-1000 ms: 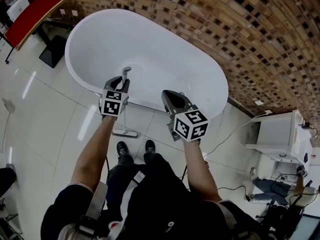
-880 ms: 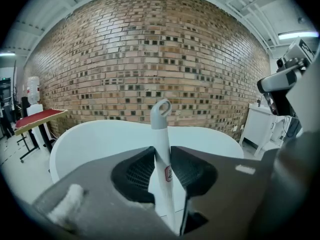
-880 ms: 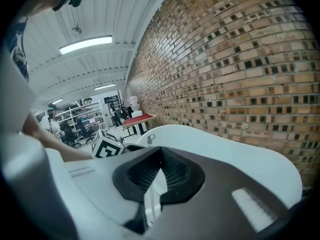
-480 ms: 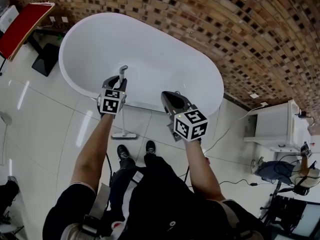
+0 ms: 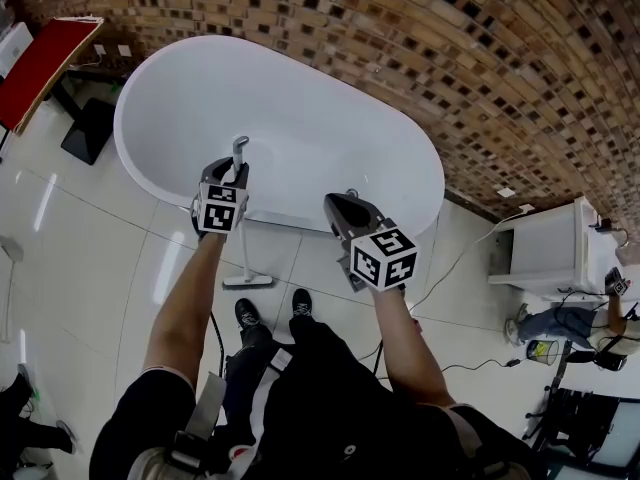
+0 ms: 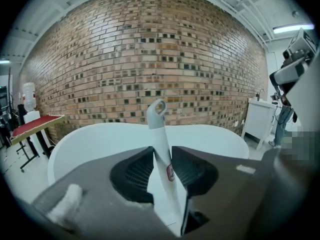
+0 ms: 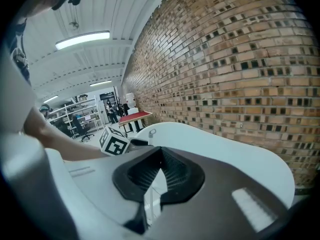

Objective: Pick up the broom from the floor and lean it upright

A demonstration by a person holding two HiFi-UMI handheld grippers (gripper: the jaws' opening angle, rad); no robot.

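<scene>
Brick wall (image 5: pixel 420 38) runs behind a white tub (image 5: pixel 300 98), and glossy pale floor (image 5: pixel 90 238) spreads out in front of it. We stand at the tub's near side with both tools raised over it.

The broom (image 5: pixel 244 248) is already off the floor and upright. Its head (image 5: pixel 247 281) sits on the tiles just before the tub, and its handle rises steeply so that the looped top (image 6: pixel 158 108) shows above the tub's rim. We cannot tell from these views whether the shaft touches the rim.

Across the last second the broom has kept much the same pose in the head view, with its head down on the tiles and its top at the rim. What has changed is the grip. The left gripper (image 5: pixel 236 171) has just been opening its jaws. The handle stands between them, nearer the right pad, and the gap is only a little wider than the shaft. We read that as a release under way, so the broom now seems to rest on its own.

The right gripper (image 5: pixel 336 201) hovers beside it over the rim, its tips together and nothing between them.

We judge the task nearly done. What remains is to draw the left tool back off the handle without nudging it. The tiles look slick, so the head could slide and the shaft tip sideways along the curved rim.
</scene>
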